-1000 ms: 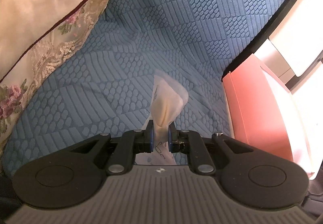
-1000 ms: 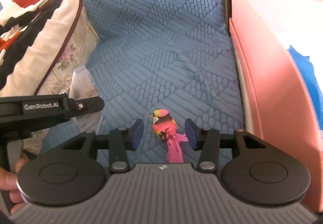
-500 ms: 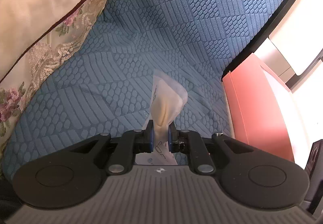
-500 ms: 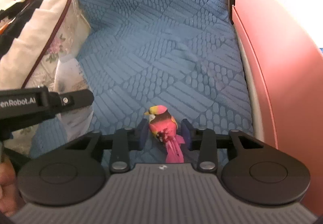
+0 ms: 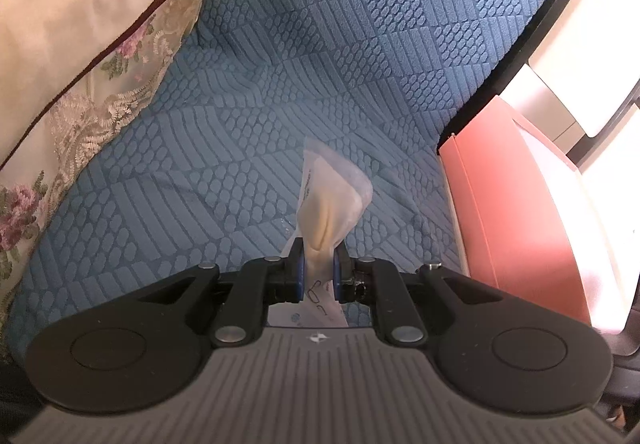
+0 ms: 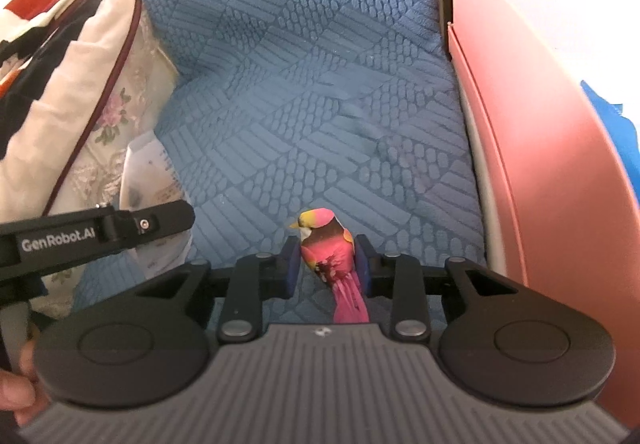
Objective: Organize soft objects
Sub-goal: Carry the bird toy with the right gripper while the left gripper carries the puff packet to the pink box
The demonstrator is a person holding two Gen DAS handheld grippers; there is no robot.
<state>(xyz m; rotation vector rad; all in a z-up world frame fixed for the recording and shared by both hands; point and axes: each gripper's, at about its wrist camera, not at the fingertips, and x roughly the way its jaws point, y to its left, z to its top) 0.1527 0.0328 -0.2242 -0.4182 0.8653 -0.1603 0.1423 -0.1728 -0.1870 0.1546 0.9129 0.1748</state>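
My left gripper (image 5: 319, 264) is shut on a clear plastic packet (image 5: 330, 204) with a cream soft item inside, held above the blue quilted sofa seat (image 5: 280, 104). The same packet (image 6: 150, 172) and the left gripper's body show at the left of the right wrist view. My right gripper (image 6: 326, 260) is shut on a small pink toy bird (image 6: 326, 244) with a yellow head and pink tail, held above the seat (image 6: 320, 104). A pink bin (image 6: 532, 124) stands close on the right, with something blue (image 6: 612, 124) inside.
A cream floral cushion (image 5: 80, 64) leans at the left of the seat, also in the right wrist view (image 6: 80, 104). The pink bin (image 5: 512, 212) stands beside the sofa's right edge. White furniture (image 5: 560, 56) is behind it.
My right gripper has closed on the toy bird and lifted it off the seat. My left gripper keeps holding the packet, nearly still.
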